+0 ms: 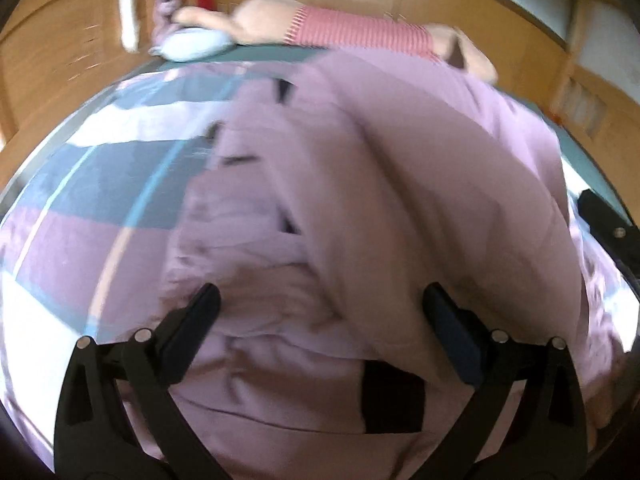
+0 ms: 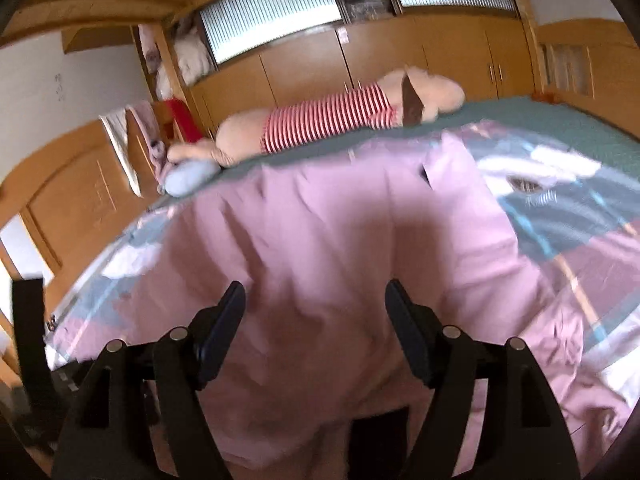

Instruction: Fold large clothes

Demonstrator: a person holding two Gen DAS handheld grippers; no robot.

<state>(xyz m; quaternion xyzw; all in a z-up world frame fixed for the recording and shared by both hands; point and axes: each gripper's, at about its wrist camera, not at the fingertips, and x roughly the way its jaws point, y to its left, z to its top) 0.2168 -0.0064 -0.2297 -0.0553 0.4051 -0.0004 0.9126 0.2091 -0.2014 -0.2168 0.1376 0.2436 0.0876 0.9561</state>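
Pink garment [image 1: 360, 200] lay spread on bed [image 2: 560, 128]; left tongs [image 1: 320, 304] and right tongs [image 2: 316, 300] both spread, empty.

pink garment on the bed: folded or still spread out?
Partly folded. In the left wrist view the pink garment lies on the bed doubled over in overlapping layers with a ridge down the middle, bunched near the gripper; no neat fold yet.

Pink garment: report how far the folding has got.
Done: the garment lies spread on the bed, one side seemingly doubled over. In hand: nothing; the left claw and right claw are open above it. Left: the remaining folds.
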